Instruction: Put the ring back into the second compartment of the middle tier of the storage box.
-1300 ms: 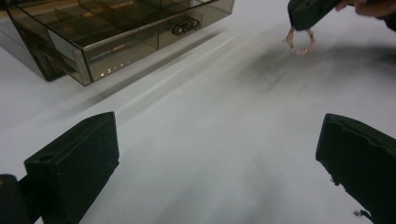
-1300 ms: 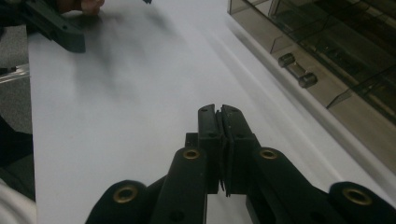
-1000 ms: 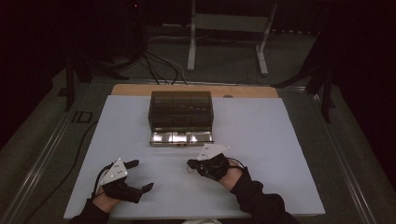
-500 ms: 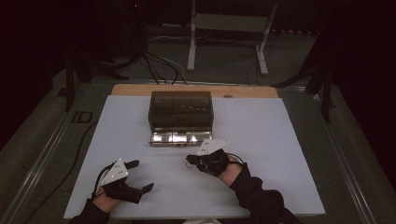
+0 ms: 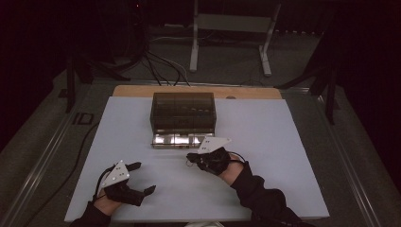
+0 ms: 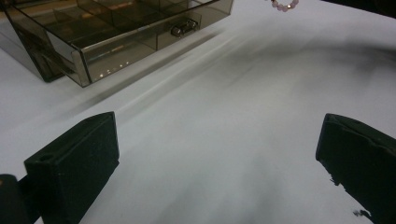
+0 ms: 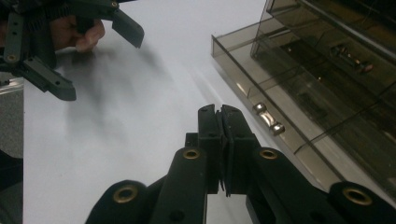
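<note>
Here the right tool (image 5: 195, 156), jaws pressed together and empty, sits near the open drawer (image 5: 176, 140); a nudge could shove it, while the left tool (image 5: 138, 177) gapes wide by the worktop's (image 5: 293, 142) near edge.

A white metal stand (image 5: 230, 35) sits at top centre on the floor — dark cables (image 5: 158, 61) snake left of it, upper left.

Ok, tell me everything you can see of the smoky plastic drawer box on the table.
The drawer box is a dark, translucent smoke-tinted plastic cabinet standing near the far middle of the white table top. Its bottom drawer is pulled out toward the person, has inner dividers and a small metal handle on its front. Neither gripper touches it: the right gripper, shut, sits just in front of the drawer, and the left gripper is open, farther away.
</note>
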`<state>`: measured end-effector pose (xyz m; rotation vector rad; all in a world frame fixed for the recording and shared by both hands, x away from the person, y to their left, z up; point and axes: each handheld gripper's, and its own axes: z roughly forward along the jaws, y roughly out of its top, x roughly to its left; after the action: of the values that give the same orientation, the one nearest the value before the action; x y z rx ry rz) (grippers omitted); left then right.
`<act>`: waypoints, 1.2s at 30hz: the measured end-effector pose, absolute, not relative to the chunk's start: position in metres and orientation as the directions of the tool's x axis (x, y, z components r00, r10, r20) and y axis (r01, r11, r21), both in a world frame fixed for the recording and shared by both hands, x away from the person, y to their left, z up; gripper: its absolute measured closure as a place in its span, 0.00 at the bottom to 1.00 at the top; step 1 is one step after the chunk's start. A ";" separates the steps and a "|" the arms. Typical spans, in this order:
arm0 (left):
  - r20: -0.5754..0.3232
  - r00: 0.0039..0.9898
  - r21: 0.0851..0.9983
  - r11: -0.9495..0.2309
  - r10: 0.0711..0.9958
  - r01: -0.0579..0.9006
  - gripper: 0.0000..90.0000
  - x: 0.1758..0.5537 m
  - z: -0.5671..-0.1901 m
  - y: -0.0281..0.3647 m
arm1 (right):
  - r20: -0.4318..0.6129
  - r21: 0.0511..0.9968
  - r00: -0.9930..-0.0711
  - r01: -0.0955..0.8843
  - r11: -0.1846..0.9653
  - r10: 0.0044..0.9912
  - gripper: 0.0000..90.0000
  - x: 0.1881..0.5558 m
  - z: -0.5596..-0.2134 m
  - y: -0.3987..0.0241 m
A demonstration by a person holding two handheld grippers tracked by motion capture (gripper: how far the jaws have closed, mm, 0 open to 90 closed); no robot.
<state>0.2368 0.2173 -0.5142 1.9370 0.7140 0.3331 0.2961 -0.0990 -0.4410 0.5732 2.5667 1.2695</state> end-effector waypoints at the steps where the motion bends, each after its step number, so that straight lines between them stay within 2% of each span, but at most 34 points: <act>1: -0.080 0.787 0.883 -0.323 0.612 0.341 0.01 0.237 -0.515 0.217 | -0.025 0.799 -0.900 0.243 0.550 0.435 0.97 0.297 -0.440 -0.098; 36: -0.071 0.791 0.881 -0.334 0.608 0.335 0.01 0.237 -0.515 0.217 | -0.059 0.823 -0.890 0.213 0.526 0.453 0.97 0.321 -0.412 -0.089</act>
<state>0.2369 0.2173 -0.5148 1.9491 0.7094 0.3320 0.3210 -0.0887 -0.4120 0.5592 2.5028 1.2955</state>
